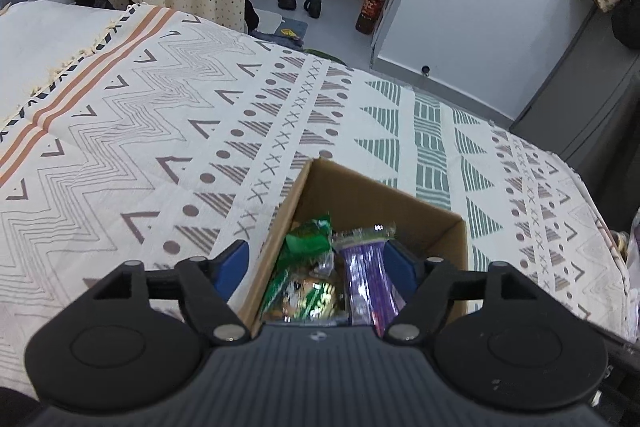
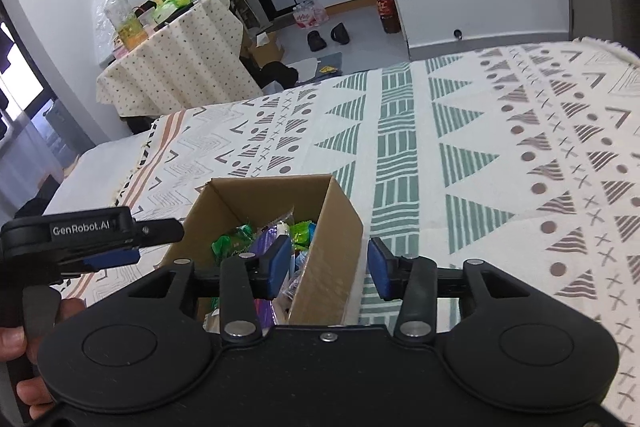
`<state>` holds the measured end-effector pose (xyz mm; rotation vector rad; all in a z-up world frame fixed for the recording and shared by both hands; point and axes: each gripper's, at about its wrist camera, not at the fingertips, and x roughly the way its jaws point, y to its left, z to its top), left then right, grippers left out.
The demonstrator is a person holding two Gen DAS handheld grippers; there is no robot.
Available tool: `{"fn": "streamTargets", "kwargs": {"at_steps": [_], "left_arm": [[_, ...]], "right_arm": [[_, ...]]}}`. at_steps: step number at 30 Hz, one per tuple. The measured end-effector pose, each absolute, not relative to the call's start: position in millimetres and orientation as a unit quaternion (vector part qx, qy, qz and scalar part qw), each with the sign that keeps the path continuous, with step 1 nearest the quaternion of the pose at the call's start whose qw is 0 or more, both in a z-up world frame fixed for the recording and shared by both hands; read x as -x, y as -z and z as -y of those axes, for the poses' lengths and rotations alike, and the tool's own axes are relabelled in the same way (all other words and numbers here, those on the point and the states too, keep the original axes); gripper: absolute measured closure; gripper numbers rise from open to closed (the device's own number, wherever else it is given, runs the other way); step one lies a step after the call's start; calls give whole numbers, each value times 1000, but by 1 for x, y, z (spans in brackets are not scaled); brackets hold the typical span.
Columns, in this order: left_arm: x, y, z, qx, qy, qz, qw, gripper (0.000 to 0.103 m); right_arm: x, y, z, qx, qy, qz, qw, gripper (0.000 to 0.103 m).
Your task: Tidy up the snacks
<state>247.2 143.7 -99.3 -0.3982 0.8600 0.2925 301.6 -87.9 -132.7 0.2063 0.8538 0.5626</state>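
With snacks (image 1: 320, 267) packed in the box (image 1: 404, 203) on the bed (image 1: 160, 131), both wide, empty grippers (image 1: 318, 265) (image 2: 329, 267) are straddled over its left and right walls; closing on them is judged next.

matt cardboard box (image 1: 424, 215), glossy plastic snack wrappers (image 1: 316, 279), woven cloth cover (image 1: 160, 131)
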Motion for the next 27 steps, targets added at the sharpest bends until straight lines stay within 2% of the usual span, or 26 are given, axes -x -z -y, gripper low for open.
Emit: {"fn": "streamTargets", "kwargs": {"at_steps": [4, 11, 15, 20, 27], "left_arm": [[-237, 90, -140, 187, -133, -421, 877, 26], [-222, 68, -126, 167, -117, -421, 884, 25], [-210, 57, -116, 150, -104, -421, 888, 19], [-194, 47, -103, 126, -93, -426, 891, 18], [-173, 28, -92, 100, -81, -423, 897, 13]], "right_arm": [[-291, 117, 93, -99, -268, -396, 873, 48], [-267, 96, 101, -90, -265, -390, 877, 38], [-254, 84, 106, -83, -260, -383, 882, 25], [-242, 73, 113, -79, -260, -382, 883, 21], [-221, 51, 120, -76, -258, -370, 889, 8]]}}
